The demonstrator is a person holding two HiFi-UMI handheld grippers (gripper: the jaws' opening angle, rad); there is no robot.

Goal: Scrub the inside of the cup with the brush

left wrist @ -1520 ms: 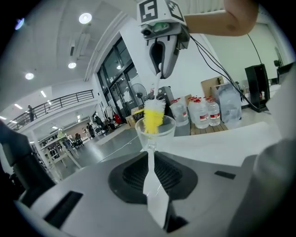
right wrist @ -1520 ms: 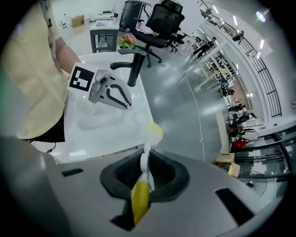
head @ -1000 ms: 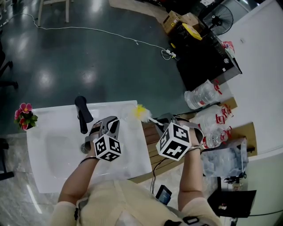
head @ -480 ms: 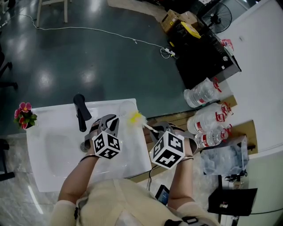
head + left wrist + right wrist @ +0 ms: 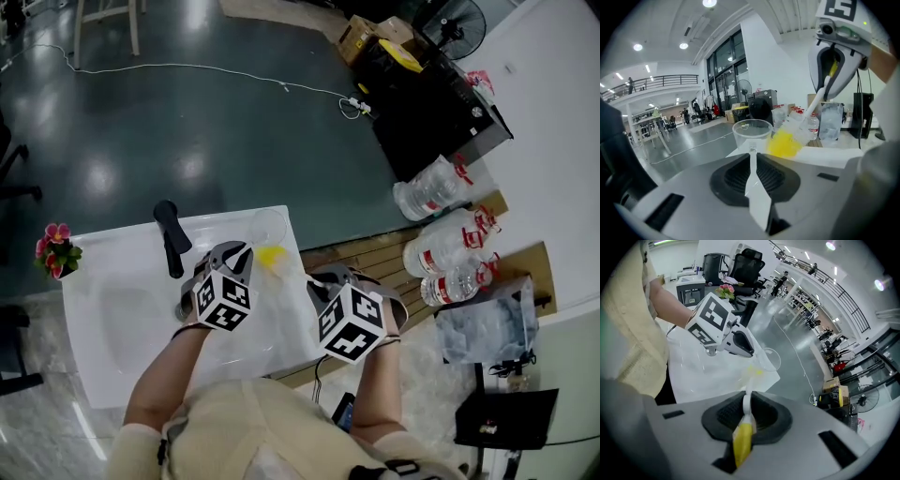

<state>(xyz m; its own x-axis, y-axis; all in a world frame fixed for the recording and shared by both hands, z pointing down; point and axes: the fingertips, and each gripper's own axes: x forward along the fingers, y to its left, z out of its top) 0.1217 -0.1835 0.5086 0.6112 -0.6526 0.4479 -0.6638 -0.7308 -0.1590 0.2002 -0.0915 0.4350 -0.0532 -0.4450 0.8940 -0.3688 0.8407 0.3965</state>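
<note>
Swinging in from the right, your brush (image 5: 272,255) now sits just beside the cup (image 5: 267,228), not yet inside; left tool (image 5: 751,154) clamps the cup's handle, right tool (image 5: 746,401) grips the brush.

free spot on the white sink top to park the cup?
The sink top is bare between the flowers and the tap, and down its left front. The right rear corner is crowded: cup, brush, left gripper and right gripper. Bottles fill the far right.
</note>
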